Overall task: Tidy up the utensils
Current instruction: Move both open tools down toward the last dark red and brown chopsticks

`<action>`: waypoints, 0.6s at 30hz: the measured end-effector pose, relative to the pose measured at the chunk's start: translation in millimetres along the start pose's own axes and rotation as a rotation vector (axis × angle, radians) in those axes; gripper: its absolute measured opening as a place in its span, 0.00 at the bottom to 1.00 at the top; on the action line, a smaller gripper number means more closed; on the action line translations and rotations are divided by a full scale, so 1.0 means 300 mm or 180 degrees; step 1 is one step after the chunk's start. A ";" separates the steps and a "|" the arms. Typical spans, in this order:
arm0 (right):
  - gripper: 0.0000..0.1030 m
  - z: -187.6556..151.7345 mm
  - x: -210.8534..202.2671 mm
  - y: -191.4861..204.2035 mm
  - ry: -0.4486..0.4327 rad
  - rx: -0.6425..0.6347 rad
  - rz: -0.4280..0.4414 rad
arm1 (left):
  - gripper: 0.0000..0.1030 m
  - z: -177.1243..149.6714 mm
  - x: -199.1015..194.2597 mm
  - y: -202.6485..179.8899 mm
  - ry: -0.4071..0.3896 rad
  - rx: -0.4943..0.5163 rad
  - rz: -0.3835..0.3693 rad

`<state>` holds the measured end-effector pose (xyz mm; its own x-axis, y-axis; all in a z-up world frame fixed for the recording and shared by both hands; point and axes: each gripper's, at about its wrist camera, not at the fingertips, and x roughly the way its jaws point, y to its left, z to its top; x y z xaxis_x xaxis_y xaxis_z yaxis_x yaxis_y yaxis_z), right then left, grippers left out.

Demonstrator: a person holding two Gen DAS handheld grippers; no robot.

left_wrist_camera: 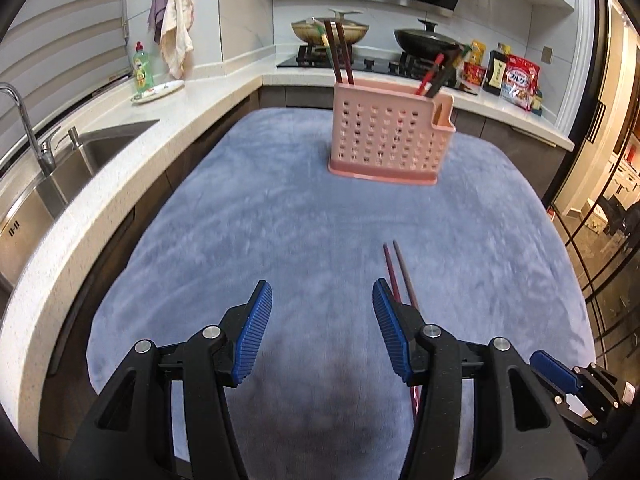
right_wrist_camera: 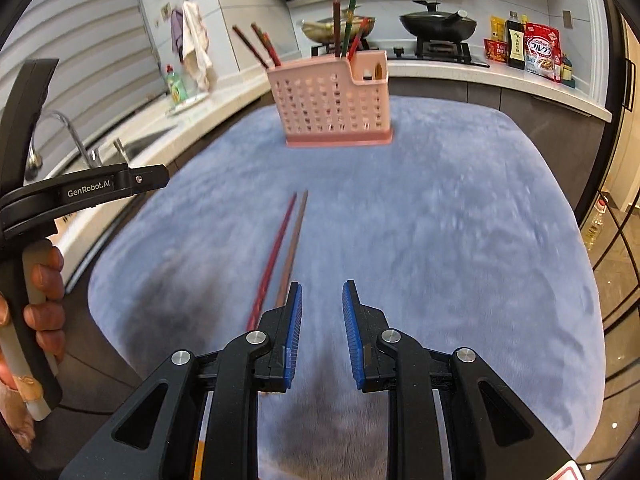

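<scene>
A pink perforated utensil holder [left_wrist_camera: 390, 138] [right_wrist_camera: 334, 104] stands on the far part of the blue cloth-covered table [left_wrist_camera: 280, 208] [right_wrist_camera: 460, 220], with several chopsticks [left_wrist_camera: 340, 54] [right_wrist_camera: 346, 26] upright in it. Two chopsticks [left_wrist_camera: 400, 276] [right_wrist_camera: 284, 248], one red and one brown, lie side by side on the cloth. My left gripper [left_wrist_camera: 322, 304] is open and empty, the pair just right of its right finger. My right gripper [right_wrist_camera: 322, 304] is open and empty, the pair just left of its left finger. The right gripper also shows in the left wrist view [left_wrist_camera: 560, 376].
A white counter [left_wrist_camera: 120, 168] with a steel sink [left_wrist_camera: 80, 156] and tap runs along the left. A stove with two pans [left_wrist_camera: 428, 40] and food packets [left_wrist_camera: 516, 76] are behind the holder. Glass doors [left_wrist_camera: 600, 200] are on the right. The left gripper's handle [right_wrist_camera: 36, 200] is at left.
</scene>
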<state>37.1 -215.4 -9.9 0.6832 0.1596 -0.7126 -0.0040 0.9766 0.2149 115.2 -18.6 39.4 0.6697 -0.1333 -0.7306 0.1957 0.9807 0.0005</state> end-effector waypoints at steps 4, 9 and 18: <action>0.20 -0.052 0.024 0.012 0.0120 0.0022 0.0044 | 0.49 -0.067 0.017 -0.006 0.0132 0.0019 -0.0018; 0.20 -0.101 0.049 0.043 0.0230 -0.0015 0.0100 | 0.51 -0.130 0.031 -0.006 0.0253 0.0030 -0.0026; 0.20 -0.142 0.087 0.100 0.0350 -0.0082 0.0195 | 0.55 -0.200 0.048 0.004 0.0388 0.0023 -0.0007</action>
<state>23.8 -175.7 -50.5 0.5970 0.2326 -0.7678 -0.0630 0.9677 0.2442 82.2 -10.7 -11.9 0.5773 -0.1164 -0.8082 0.2024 0.9793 0.0035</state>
